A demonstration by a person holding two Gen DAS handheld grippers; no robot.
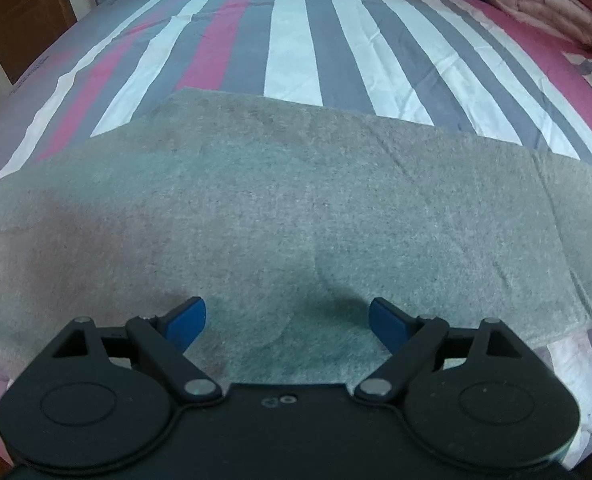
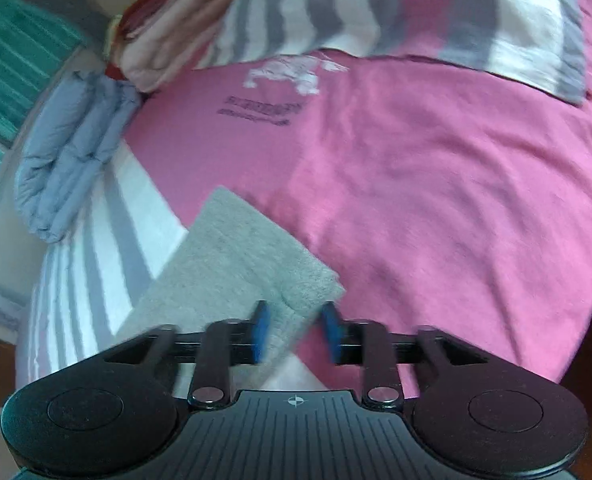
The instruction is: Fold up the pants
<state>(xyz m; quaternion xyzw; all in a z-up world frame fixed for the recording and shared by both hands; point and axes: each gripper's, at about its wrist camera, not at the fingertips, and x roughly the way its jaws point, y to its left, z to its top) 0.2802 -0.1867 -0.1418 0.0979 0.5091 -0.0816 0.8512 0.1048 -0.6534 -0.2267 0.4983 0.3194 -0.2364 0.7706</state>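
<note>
Lying flat and smooth across striped bed (image 1: 296, 40): grey pants (image 1: 276, 200), apparently already folded into a band, with further cross-folds judged outstanding. Left gripper (image 1: 288, 320) hovering over cloth, jaws wide apart, empty. Right gripper (image 2: 294, 330) half parted around pants end (image 2: 236, 264), pads not pressing; view blurred.
</note>
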